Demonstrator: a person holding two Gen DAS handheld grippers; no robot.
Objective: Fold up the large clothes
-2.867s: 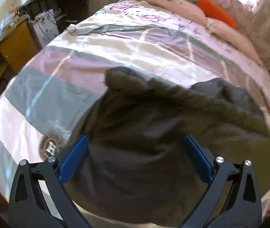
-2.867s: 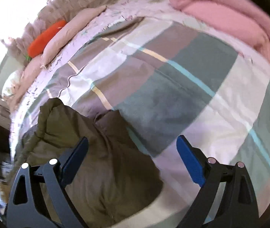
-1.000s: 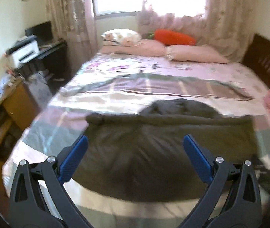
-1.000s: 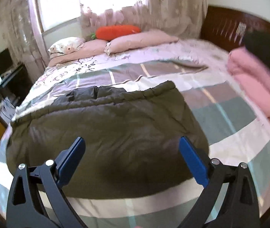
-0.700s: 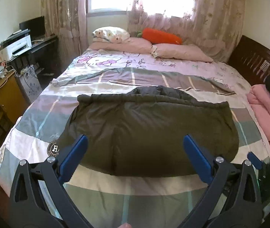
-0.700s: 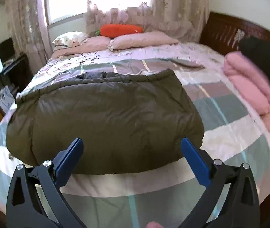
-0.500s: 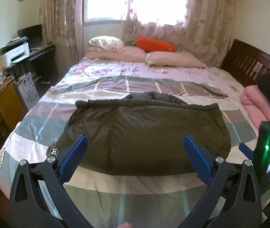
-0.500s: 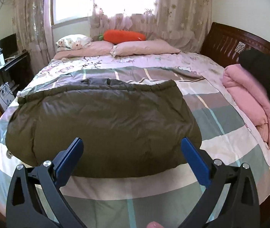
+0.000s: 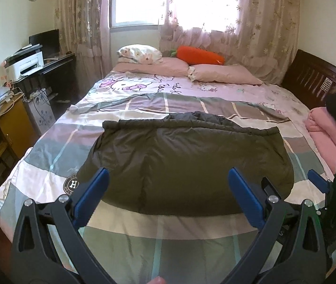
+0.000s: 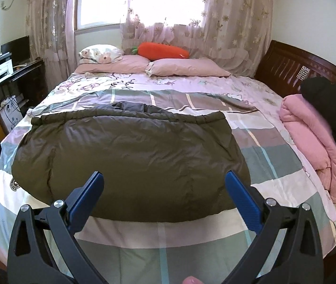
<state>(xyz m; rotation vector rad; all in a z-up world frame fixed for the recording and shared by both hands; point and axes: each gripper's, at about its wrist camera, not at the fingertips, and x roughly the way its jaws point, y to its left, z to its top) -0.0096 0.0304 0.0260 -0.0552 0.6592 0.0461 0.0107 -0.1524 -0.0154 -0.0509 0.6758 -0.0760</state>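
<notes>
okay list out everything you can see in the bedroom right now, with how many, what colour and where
Padded jacket: one, dark olive, folded flat on the near half of the bed.
Quilt: one, checked grey, mauve and white, spread under the jacket.
Sheet: one, pink with cartoon print, far half of the bed.
Pillows: two pink, one floral white, at the far end.
Carrot plush: one, orange, behind the pillows.
Pink blanket: one, folded, right edge of the bed.
Headboard: one, dark wood, right side.
Curtains: floral lace, over the window.
Printer: one, white, on the black desk at left.
Left gripper: open, empty, above the near bed edge.
Right gripper: open, empty, likewise.
</notes>
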